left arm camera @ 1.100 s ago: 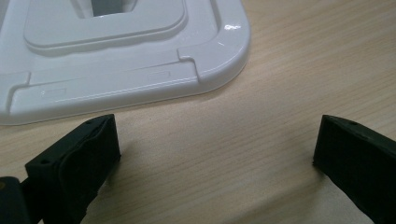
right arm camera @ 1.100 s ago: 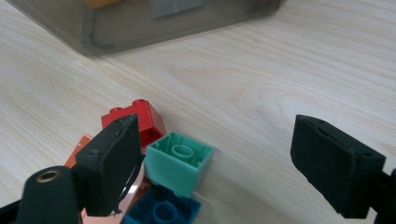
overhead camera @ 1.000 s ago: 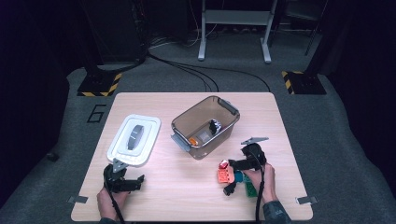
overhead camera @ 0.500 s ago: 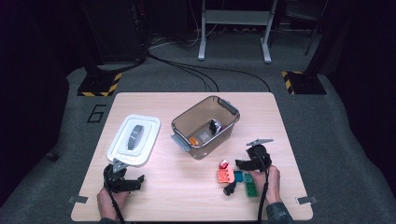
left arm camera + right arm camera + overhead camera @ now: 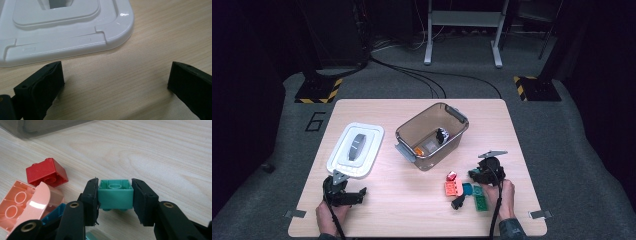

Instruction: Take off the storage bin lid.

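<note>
My right gripper (image 5: 115, 195) is shut on a small teal brick (image 5: 115, 193), both pads pressing its sides just above the tabletop; its jaws have just been closing. In the high view the right gripper (image 5: 479, 175) sits at the right end of a brick cluster: a red brick (image 5: 451, 176), a salmon brick (image 5: 453, 188) and a green plate (image 5: 480, 197). The red brick (image 5: 47, 172) and salmon brick (image 5: 27, 207) lie to the left of the jaws. My left gripper (image 5: 115, 80) stands open over bare wood, close to the white lid (image 5: 62, 30).
A clear brown bin (image 5: 452, 111) stands mid-table holding a few small items. The white lid (image 5: 356, 149) lies to its left, just beyond the left gripper (image 5: 343, 192). A black piece (image 5: 458, 203) lies at the front of the cluster.
The right gripper has shifted slightly at the right of the brick cluster. The left hand and gripper have kept still.
</note>
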`<action>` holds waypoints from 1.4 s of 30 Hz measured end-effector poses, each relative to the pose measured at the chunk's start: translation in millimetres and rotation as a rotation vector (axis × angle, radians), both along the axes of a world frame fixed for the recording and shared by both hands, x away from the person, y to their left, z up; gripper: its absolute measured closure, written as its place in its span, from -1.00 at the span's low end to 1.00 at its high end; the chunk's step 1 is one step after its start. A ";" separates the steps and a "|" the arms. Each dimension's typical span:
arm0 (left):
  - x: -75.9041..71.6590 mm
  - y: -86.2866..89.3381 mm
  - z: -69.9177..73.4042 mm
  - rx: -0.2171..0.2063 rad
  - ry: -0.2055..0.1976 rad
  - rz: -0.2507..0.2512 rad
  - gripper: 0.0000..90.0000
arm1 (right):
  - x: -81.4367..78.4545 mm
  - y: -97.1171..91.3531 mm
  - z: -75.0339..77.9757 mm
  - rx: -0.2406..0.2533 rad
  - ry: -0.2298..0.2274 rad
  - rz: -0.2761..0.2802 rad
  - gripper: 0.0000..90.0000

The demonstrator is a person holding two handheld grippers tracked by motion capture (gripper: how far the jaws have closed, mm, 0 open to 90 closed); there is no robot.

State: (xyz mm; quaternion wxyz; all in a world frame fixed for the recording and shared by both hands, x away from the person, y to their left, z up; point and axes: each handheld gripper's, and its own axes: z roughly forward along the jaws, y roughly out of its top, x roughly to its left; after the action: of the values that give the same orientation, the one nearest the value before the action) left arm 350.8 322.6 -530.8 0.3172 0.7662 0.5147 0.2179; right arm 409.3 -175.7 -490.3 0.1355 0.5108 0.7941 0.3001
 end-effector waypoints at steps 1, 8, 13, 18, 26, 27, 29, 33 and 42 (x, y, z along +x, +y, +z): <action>0.0 0.0 0.0 -0.001 0.000 0.000 -1.00 | 0.3 -0.8 0.0 0.000 -0.005 0.005 0.30; 0.0 0.0 -0.1 -0.001 0.000 0.000 -1.00 | 0.2 -4.8 1.1 0.029 -0.013 -0.006 0.31; 0.0 0.0 0.0 0.000 0.000 0.000 -1.00 | 2.7 -7.7 5.9 0.032 -0.030 -0.009 0.31; 0.0 0.0 0.0 0.000 0.000 0.000 -1.00 | 6.9 -10.0 10.6 0.041 -0.041 -0.012 0.31; 0.1 0.0 0.0 -0.001 0.000 0.000 -1.00 | 14.8 -15.5 13.9 0.045 -0.049 -0.010 0.31; 0.1 0.0 0.0 -0.001 0.000 0.000 -1.00 | 15.4 -15.9 14.4 0.048 -0.050 -0.010 0.31; 0.1 0.0 -0.1 -0.001 0.000 0.000 -1.00 | 17.1 -16.7 16.3 0.050 -0.051 -0.013 0.31; 0.0 0.0 0.0 0.000 0.000 0.000 -1.00 | 21.1 -17.7 21.3 0.051 -0.066 -0.013 0.31; 0.0 0.0 -0.1 -0.001 0.000 0.000 -1.00 | 28.8 -18.7 33.8 0.057 -0.086 -0.012 0.31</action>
State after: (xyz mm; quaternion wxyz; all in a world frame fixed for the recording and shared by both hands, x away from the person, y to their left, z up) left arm 350.9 322.6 -530.9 0.3177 0.7659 0.5149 0.2178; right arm 438.1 -194.3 -456.5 0.1566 0.5059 0.7757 0.3433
